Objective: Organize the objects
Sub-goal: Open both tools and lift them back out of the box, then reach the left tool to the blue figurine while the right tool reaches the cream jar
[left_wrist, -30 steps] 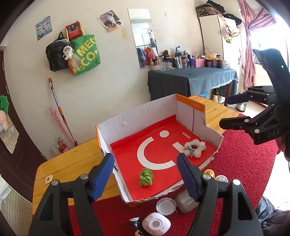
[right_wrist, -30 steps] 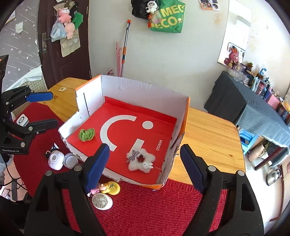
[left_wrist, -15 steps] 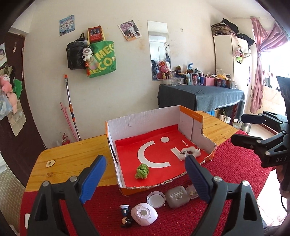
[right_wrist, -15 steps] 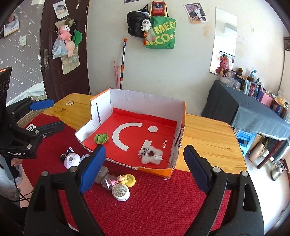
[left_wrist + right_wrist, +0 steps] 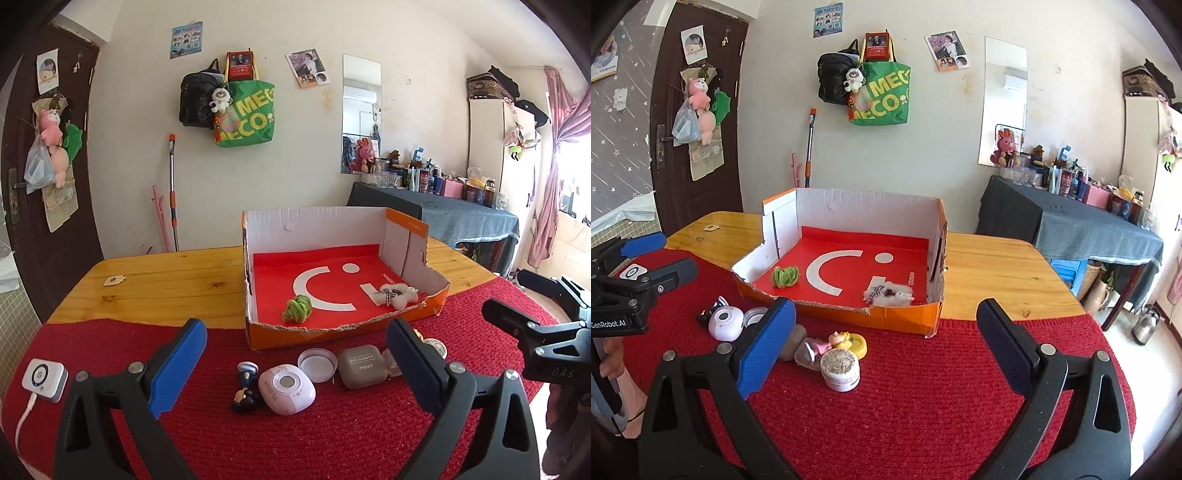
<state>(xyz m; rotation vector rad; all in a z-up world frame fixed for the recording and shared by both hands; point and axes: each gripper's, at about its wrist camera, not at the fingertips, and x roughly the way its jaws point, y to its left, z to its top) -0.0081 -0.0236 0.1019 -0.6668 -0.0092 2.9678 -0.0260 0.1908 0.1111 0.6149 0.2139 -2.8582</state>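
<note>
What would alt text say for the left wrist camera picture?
An open left gripper hangs over a red mat, empty, facing a cardboard box that holds a green toy and a white plush. Small cases and a lid lie before the box; the right gripper shows at right.

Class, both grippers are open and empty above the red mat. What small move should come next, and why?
Probably lower the open left gripper onto the pale pink rounded case, directly between its fingers. Only a green knitted ball and a white plush toy lie in the cardboard box; the case sits outside on the red knitted mat.
</note>
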